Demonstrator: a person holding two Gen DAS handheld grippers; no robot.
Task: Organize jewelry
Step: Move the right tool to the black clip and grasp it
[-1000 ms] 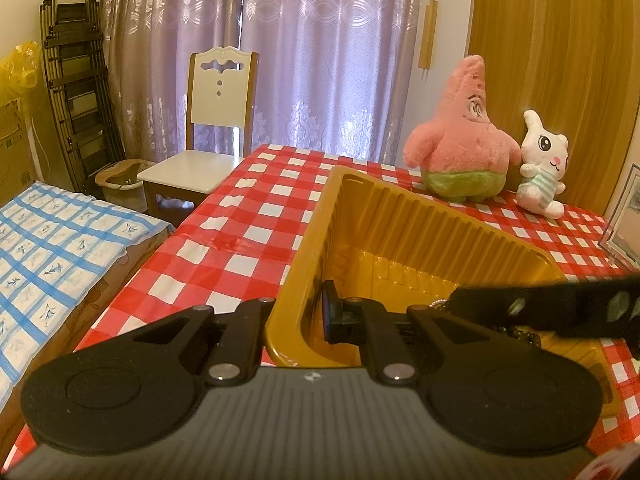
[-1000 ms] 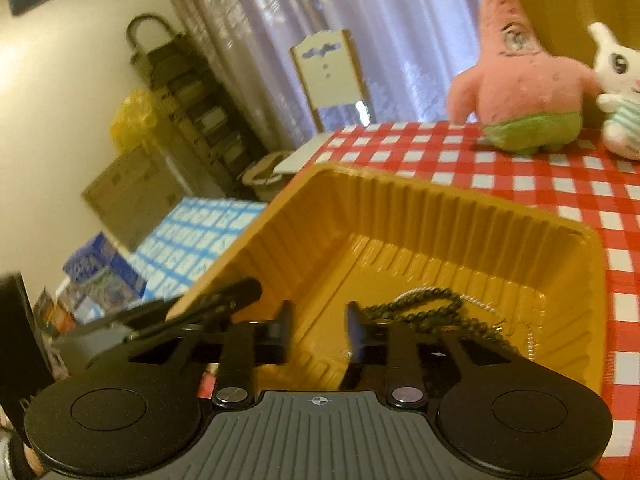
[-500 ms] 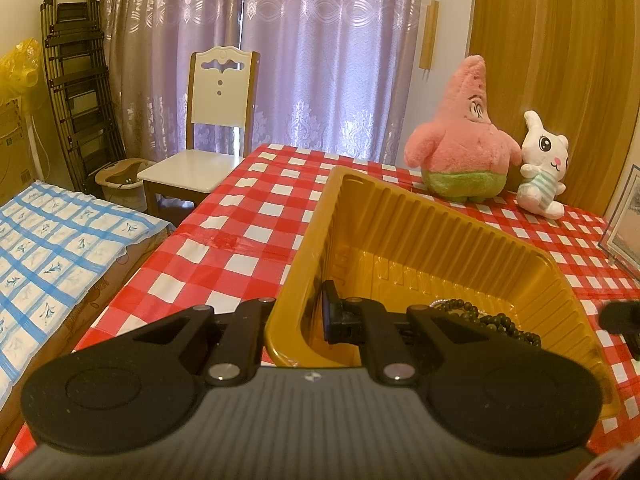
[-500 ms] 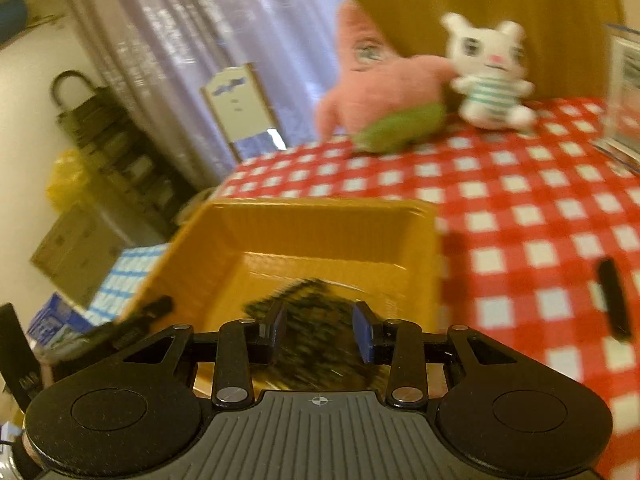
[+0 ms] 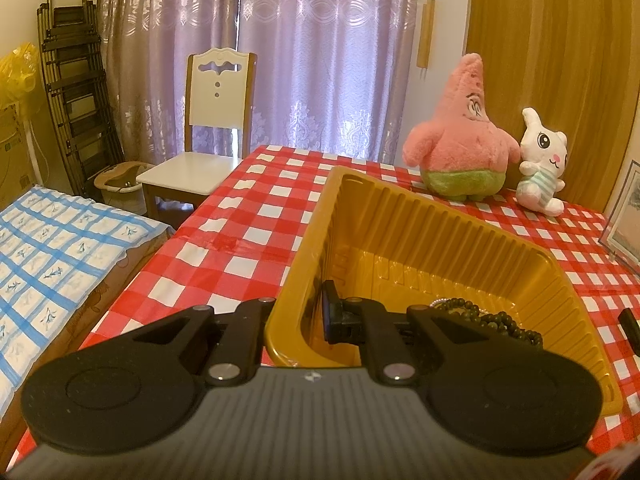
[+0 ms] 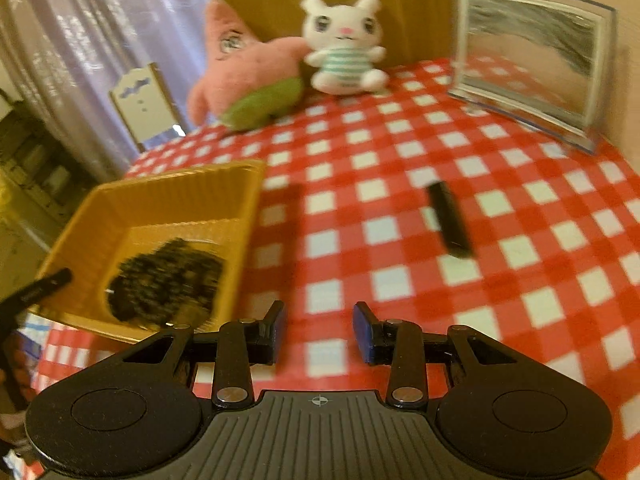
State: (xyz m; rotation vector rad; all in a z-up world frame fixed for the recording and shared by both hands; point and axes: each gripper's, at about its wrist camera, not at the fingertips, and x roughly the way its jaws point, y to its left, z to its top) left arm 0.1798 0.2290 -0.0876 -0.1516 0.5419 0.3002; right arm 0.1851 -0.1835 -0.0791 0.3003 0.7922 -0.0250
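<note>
**Left tongs pinch the tray rim; right tongs hang spread over the checked cloth**

The left wrist view alone shows the grip. The left tongs [image 5: 298, 320] are pressed onto the near corner wall of the yellow tray [image 5: 440, 220], one finger inside it and the other outside. The tray is thin glossy plastic, rectangular, with ribbed, sloping walls and a rolled lip. Just right of the inner finger, on the tray floor, lies the dark bead necklace [image 5: 492, 320], a string of small round beads with a pale strand beside it. Beyond the tray stand a pink star-shaped plush [image 5: 460, 144] and a white rabbit plush [image 5: 542, 164], both fuzzy. Left of the tongs, off the table, stands a white wooden chair [image 5: 208, 120] before lilac patterned curtains [image 5: 300, 52].

The right wrist view alone shows the other tool. The right tongs [image 6: 319, 330] stand spread with nothing between the blue-faced pads, above the red-and-white checked tablecloth [image 6: 520, 240], a smooth sheet. The tray sits to their left, the beads a blurred dark heap inside it. Ahead and to the right, a small black oblong piece [image 6: 448, 220] lies on the cloth, apart from the tray; blur hides what it is. Farther right stands a clear curved picture frame [image 6: 528, 64].
</note>
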